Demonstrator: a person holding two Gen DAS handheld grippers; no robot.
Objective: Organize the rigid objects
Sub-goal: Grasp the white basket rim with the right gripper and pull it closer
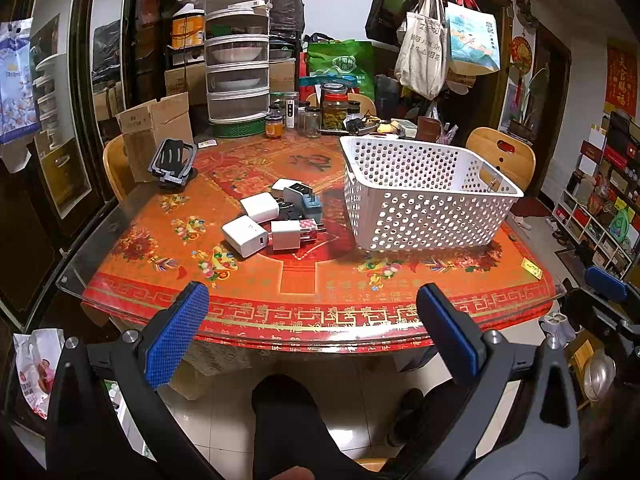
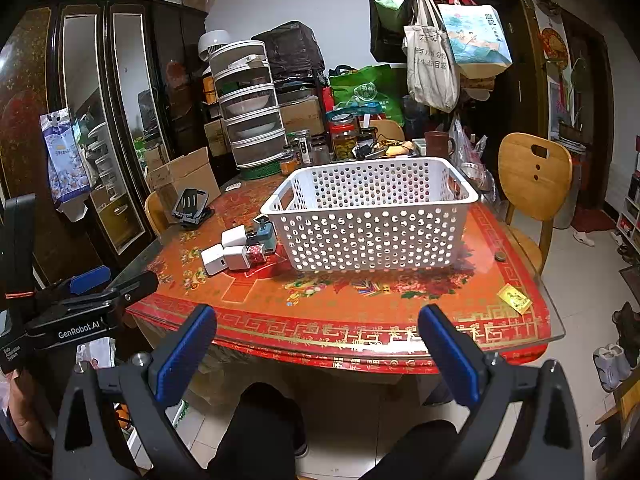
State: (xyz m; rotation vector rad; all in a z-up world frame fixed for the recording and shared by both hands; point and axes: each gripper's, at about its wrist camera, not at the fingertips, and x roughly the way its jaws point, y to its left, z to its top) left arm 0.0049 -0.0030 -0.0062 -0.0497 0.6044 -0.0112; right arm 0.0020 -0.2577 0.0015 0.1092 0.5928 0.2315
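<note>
The white basket (image 2: pixel 372 216) shows only its holed walls, so I cannot see its floor. In the charger pile (image 1: pixel 276 216), the black plug sits half buried under the others. The person's legs (image 2: pixel 260 432) run off the bottom edge.

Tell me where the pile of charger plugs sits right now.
The pile of charger plugs lies on the red table, just left of the white perforated basket and right of the black phone stand; the right wrist view shows it beside the basket's left end.
</note>
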